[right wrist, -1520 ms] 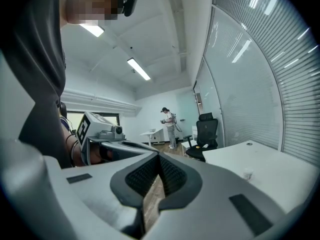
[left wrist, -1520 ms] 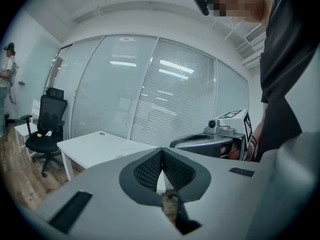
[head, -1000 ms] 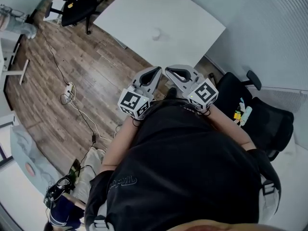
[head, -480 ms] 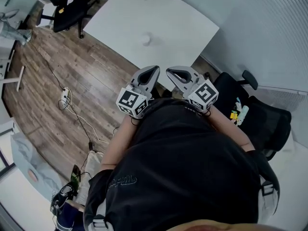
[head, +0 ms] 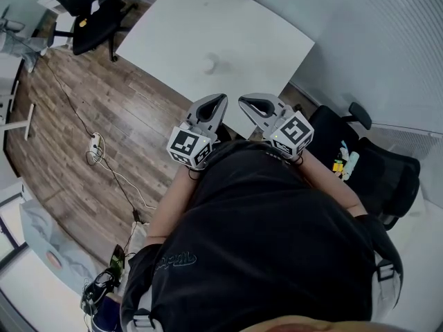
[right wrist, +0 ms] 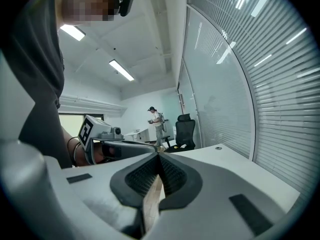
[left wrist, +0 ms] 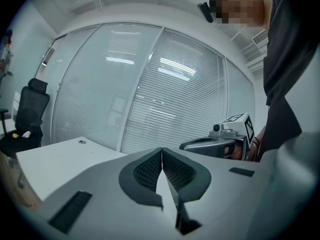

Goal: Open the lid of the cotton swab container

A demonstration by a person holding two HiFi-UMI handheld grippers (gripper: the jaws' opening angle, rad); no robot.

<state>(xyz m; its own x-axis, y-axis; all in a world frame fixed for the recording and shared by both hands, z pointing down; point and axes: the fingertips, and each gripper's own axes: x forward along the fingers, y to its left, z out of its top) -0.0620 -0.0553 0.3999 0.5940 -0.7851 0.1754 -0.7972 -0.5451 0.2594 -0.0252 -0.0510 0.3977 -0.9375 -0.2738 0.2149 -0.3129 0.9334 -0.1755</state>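
Both sets of fingers are pressed together with nothing between them. The left gripper [head: 216, 106] and right gripper [head: 252, 106] are held side by side, close in front of the person's chest. Over the last second the white table [head: 263, 33] has drawn nearer in the head view, so the person seems to be walking up to it. A small pale thing [head: 211, 63] sits alone near the table's middle, far from both grippers. It is probably the container, though too small to be sure, and its lid cannot be made out. The task proper has not begun, and the fingers must part before gripping anything.
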